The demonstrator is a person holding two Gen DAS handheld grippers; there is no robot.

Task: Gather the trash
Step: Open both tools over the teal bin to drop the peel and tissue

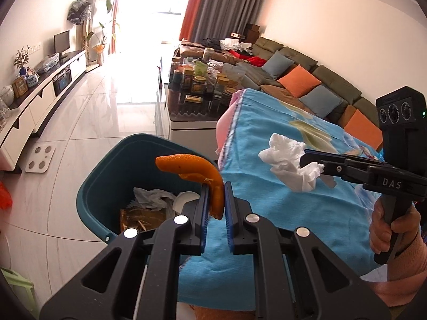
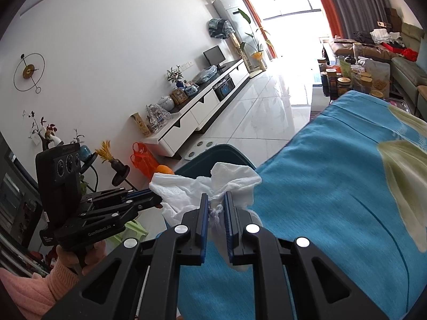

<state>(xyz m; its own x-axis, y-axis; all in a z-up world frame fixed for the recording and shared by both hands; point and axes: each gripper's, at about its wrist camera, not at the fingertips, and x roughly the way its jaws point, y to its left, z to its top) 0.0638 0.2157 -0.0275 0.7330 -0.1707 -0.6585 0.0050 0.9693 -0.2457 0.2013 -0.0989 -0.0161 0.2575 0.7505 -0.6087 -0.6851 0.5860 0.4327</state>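
Note:
My left gripper (image 1: 215,186) is shut on a curled orange peel (image 1: 197,170) and holds it over the right rim of a teal trash bin (image 1: 106,186) that has paper and wrappers inside. My right gripper (image 2: 215,197) is shut on a crumpled white tissue (image 2: 213,184) above the blue towel (image 2: 333,200). In the left wrist view the right gripper (image 1: 307,161) holds the tissue (image 1: 288,162) above the towel (image 1: 267,213), to the right of the bin. In the right wrist view the left gripper (image 2: 160,196) and the peel (image 2: 165,170) show at the left, with the bin (image 2: 226,152) behind the tissue.
The towel covers a raised surface beside the bin. A coffee table (image 1: 192,122) crowded with jars stands behind it, with a long sofa (image 1: 307,80) on the right. A white TV cabinet (image 1: 40,101) lines the left wall. A bathroom scale (image 1: 40,157) lies on the tiled floor.

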